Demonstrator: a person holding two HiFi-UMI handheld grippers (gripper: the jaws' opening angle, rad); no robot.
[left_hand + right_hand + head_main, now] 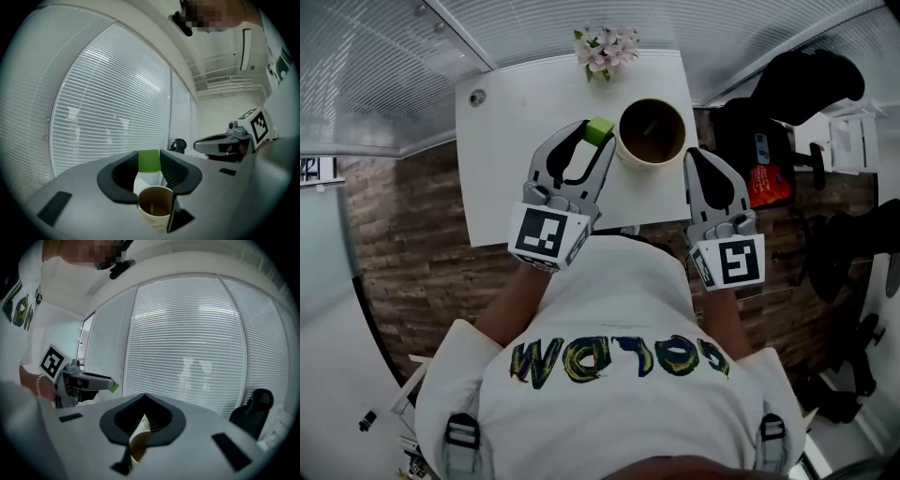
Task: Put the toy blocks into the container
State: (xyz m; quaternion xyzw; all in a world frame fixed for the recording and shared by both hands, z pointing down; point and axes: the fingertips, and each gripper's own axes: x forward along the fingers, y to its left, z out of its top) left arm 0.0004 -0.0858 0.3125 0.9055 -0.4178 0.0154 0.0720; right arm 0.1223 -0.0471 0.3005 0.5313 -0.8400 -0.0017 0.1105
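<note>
A green toy block [600, 128] is pinched between the tips of my left gripper [593, 137], just left of the rim of a tan paper cup [652, 132] that stands on the white table [502, 159]. In the left gripper view the block [149, 160] sits between the dark jaws, above and behind the open cup [154, 204]. My right gripper [695, 157] hovers just right of the cup, jaws shut and empty. Its own view shows the closed tips [143, 398], with a sliver of the cup [138, 434] below them.
A small bunch of pink flowers [606, 47] stands at the table's far edge. A dark office chair [811, 84] and a black bag with an orange item [763, 164] are to the right of the table. Window blinds [112, 103] run behind it.
</note>
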